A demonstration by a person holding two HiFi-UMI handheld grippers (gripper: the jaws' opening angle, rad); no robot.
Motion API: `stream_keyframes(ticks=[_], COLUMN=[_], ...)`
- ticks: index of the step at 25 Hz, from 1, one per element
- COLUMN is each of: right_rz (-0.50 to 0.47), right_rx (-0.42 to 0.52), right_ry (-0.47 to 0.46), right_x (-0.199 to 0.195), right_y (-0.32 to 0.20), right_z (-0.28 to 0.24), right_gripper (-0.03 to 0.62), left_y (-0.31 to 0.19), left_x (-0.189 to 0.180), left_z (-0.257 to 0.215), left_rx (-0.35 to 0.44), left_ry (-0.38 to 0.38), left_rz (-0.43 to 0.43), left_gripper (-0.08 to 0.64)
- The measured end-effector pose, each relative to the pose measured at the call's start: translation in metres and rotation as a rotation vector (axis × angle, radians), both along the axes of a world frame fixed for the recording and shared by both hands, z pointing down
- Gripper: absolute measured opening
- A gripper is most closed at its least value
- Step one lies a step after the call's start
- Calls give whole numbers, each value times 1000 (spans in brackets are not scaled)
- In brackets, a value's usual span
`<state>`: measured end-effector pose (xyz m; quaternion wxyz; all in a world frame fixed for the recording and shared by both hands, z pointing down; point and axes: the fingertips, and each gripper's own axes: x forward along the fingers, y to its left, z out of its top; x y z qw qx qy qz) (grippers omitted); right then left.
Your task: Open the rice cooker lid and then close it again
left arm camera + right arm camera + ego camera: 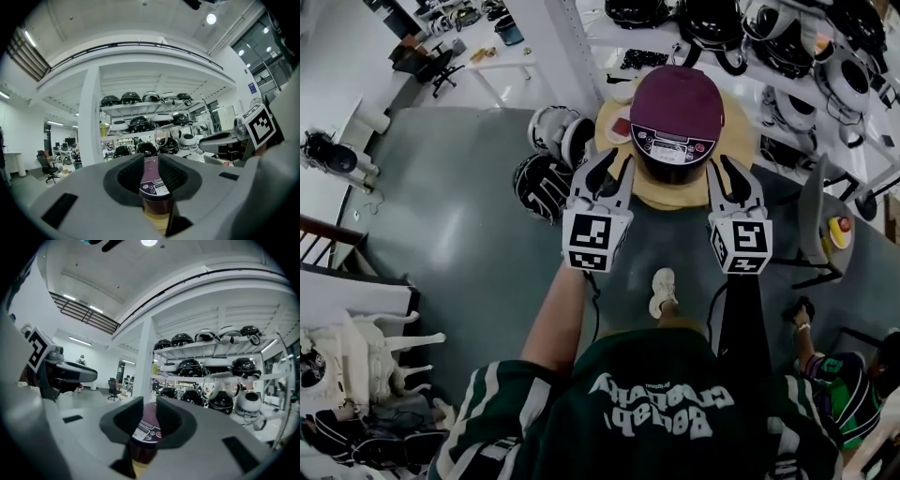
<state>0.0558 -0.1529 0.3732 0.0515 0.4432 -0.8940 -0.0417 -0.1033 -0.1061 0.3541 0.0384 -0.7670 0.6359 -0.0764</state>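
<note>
A rice cooker [675,117] with a maroon lid and a white control panel stands, lid down, on a round wooden table [675,192]. Both grippers point level at it from the near side, short of its front. The left gripper [614,161] hangs at the cooker's front left and the right gripper [727,167] at its front right. In the left gripper view the left gripper [151,161] has a narrow gap between its pads, and the cooker [154,185] shows beyond it, untouched. The right gripper [150,408] stands the same way, with the cooker [146,430] past its gap.
Several dark cookers [548,159] lie on the grey floor left of the table. White shelves [769,37] behind it hold more cookers. A small side table [834,230] stands at the right. A person in green [844,384] crouches at lower right.
</note>
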Motion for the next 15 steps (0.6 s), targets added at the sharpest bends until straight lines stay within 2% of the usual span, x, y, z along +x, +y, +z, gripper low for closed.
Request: stream_keyframes(ticks=[7,15], right_rz=[-4,-4], right_rx=[-36,-29], right_ry=[-1,-9], right_x=[-6,-9], right_y=[-45,-40], right_z=[22,22], right_gripper=[92,94], left_y=[-38,-38], left_x=[-2,0], left_z=[15,21], left_rx=[-16,-23], left_ry=[7,8], left_rz=[-11,10], left_gripper=[81,81])
